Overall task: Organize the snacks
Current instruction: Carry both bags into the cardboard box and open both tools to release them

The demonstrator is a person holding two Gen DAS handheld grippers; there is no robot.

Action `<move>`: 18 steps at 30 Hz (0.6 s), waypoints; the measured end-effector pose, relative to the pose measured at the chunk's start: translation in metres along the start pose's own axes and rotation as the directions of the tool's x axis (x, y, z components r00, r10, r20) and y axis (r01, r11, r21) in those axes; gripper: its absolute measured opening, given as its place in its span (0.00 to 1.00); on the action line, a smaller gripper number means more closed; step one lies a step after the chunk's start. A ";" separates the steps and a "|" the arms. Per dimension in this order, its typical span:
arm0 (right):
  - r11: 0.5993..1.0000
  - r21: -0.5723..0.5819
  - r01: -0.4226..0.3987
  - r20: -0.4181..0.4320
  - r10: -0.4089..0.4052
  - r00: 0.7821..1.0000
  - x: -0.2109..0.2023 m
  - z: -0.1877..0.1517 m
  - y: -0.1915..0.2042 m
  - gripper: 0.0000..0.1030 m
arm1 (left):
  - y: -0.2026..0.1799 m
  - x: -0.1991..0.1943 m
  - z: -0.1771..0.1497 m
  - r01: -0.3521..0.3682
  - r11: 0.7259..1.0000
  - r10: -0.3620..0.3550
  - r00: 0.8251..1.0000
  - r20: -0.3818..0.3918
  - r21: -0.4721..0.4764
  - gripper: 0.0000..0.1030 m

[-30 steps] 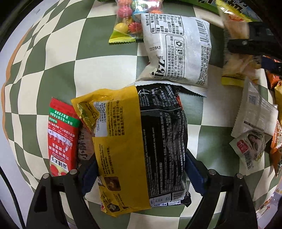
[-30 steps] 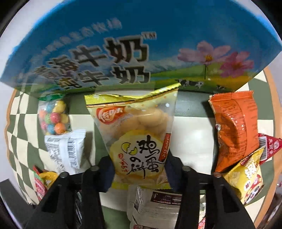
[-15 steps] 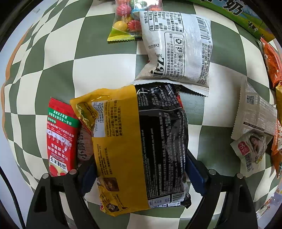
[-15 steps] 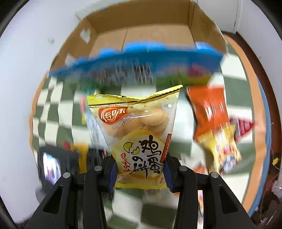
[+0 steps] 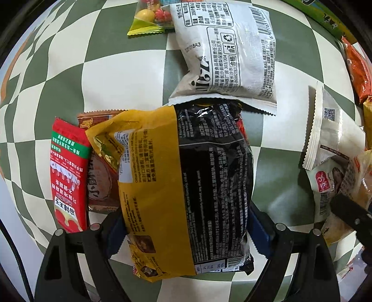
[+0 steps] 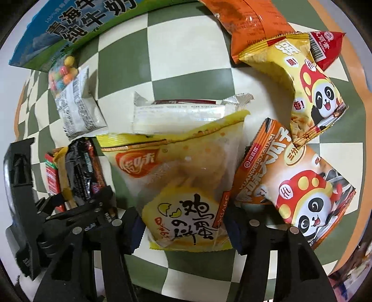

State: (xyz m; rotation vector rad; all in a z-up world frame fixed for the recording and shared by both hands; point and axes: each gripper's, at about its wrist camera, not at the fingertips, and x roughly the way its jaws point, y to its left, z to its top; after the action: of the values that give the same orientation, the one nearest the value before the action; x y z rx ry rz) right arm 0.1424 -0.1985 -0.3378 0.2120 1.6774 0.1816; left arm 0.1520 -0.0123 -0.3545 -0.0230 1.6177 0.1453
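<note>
My left gripper (image 5: pixel 186 228) is shut on a yellow and black snack bag (image 5: pixel 186 185) and holds it low over the checkered cloth (image 5: pixel 121 76). The same bag and gripper show at the left of the right wrist view (image 6: pixel 79 169). My right gripper (image 6: pixel 183 228) is shut on a yellow egg-biscuit pack (image 6: pixel 181 185), held low over the cloth beside an orange panda seed bag (image 6: pixel 295 192). A white wrapped bar (image 6: pixel 183 113) lies just beyond the pack.
A red packet (image 5: pixel 67 176) and a brown packet (image 5: pixel 100 176) lie left of my left gripper. A white bag (image 5: pixel 227 55) and a candy bag (image 5: pixel 148 16) lie ahead. A milk carton box (image 6: pixel 76 25), an orange bag (image 6: pixel 246 21) and a yellow panda bag (image 6: pixel 307 88) lie further on.
My right gripper has swung down from in front of the box to low over the cloth, still holding the egg-biscuit pack. It now shows at the right of the left wrist view. The left gripper barely moved.
</note>
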 end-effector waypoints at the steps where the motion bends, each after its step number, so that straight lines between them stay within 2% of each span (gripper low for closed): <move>1: 1.000 0.003 0.004 -0.004 -0.004 1.000 0.004 -0.002 -0.001 0.60 | 0.001 0.000 -0.001 -0.001 1.000 0.001 1.000 0.008 -0.004 0.84; 5: 1.000 0.002 0.016 0.031 -0.016 0.999 0.008 -0.008 0.007 0.58 | 0.008 -0.007 -0.011 -0.011 1.000 0.012 0.999 0.043 -0.011 0.83; 6: 1.000 -0.003 0.018 0.041 -0.018 0.999 0.007 -0.009 0.009 0.53 | 0.010 -0.008 -0.014 -0.010 1.000 0.011 0.999 0.043 -0.018 0.82; 9: 1.000 -0.020 0.017 0.058 -0.016 0.998 -0.001 -0.019 0.005 0.49 | 0.014 -0.011 -0.023 0.001 0.999 0.001 0.999 0.038 -0.037 0.82; 12: 1.000 -0.027 0.005 0.067 -0.004 0.998 -0.009 -0.024 0.004 0.48 | 0.020 -0.014 -0.031 0.011 0.999 -0.010 0.999 0.035 -0.044 0.82; 14: 0.999 -0.033 0.000 0.060 0.002 0.998 -0.009 -0.031 0.007 0.48 | 0.024 -0.012 -0.036 0.044 0.998 -0.043 0.999 0.031 -0.036 0.83; 16: 0.999 -0.040 -0.019 0.009 0.020 1.000 -0.006 -0.033 0.009 0.49 | 0.026 0.002 -0.037 0.105 0.994 -0.105 0.994 -0.017 -0.017 0.84; 18: 0.999 -0.027 -0.042 -0.016 0.042 0.999 0.000 -0.034 0.012 0.51 | 0.033 0.015 -0.038 0.143 0.989 -0.145 0.988 -0.048 -0.037 0.86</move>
State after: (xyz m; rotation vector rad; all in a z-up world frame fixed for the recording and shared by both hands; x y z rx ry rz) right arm 0.1094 -0.1868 -0.3307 0.2257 1.6860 0.2383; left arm 0.1102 0.0174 -0.3648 -0.1700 1.6575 0.0606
